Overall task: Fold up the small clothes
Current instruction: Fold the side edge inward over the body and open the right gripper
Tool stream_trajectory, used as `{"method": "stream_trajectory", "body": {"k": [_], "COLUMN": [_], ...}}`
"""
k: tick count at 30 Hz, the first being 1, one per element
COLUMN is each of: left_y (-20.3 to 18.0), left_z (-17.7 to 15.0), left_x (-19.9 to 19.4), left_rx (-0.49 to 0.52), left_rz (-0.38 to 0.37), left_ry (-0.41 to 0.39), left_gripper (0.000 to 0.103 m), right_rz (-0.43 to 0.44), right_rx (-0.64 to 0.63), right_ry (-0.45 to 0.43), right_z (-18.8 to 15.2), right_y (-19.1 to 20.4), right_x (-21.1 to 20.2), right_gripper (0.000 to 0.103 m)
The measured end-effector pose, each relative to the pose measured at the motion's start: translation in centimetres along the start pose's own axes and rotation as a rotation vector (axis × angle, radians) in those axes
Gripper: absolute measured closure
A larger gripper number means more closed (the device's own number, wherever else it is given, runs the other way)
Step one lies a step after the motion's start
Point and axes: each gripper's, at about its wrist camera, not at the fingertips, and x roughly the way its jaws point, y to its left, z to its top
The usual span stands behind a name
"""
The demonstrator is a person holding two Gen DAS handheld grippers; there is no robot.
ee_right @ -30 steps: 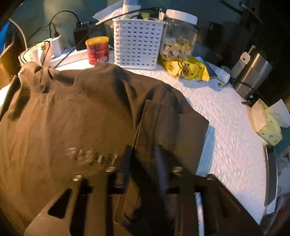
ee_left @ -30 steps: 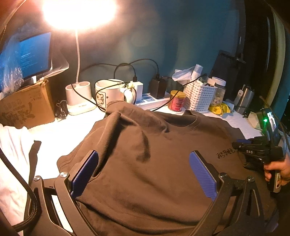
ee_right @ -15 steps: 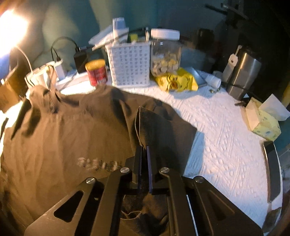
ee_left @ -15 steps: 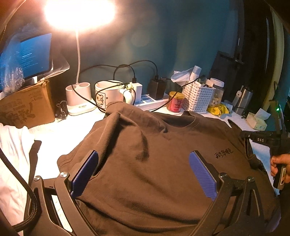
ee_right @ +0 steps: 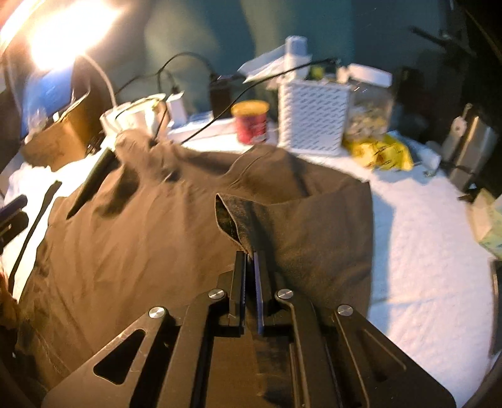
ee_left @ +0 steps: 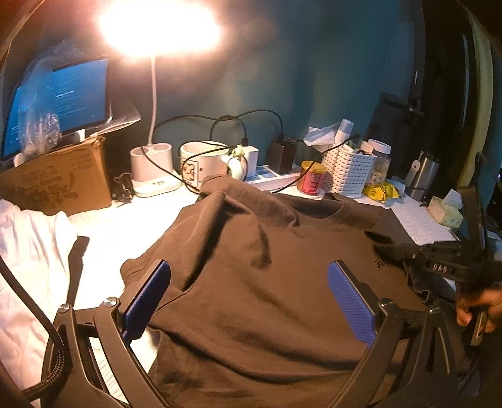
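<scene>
The right gripper point(ee_right: 249, 260) is clamped on the sleeve cuff point(ee_right: 233, 219) of the brown T-shirt point(ee_left: 251, 282), which lies spread on the white table cover point(ee_right: 423, 251); a thin pinch could slip mid-fold. The left gripper point(ee_left: 249, 295) hangs wide open and empty over the shirt's body, so the cloth may drag unpinned. Further off, the red can point(ee_right: 251, 120) and charger cables point(ee_left: 219, 122) could be snagged.

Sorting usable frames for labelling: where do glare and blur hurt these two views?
Left wrist view: the lamp blows out the top, but the shirt stays sharp. Right wrist view: motion blur smears the basket and can; glare fills the upper left corner.
</scene>
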Motion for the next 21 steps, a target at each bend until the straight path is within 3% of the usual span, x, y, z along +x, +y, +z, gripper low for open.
{"method": "stream_trajectory", "body": {"k": [8,13,21], "left_y": [1.3,3.2,8.8], "left_z": [-0.2,-0.1,-0.2], "left_x": [-0.7,-0.8,0.6], "left_rx": [-0.012,-0.021,-0.103], "left_rz": [0.021,0.008,-0.001], "left_ry": [-0.003,0.002,0.051], "left_gripper": [0.004,0.004,0.004], "right_rz": [-0.018,0.001,-0.003], "right_rx": [0.009,0.002,0.01], "right_ry": [0.068,0.072,0.046], "right_z": [-0.7,-0.8,-1.1], "right_y": [0.9,1.9,3.5], "right_x": [1.7,1.1,-0.6], "right_gripper": [0.096,0.071,0.069]}}
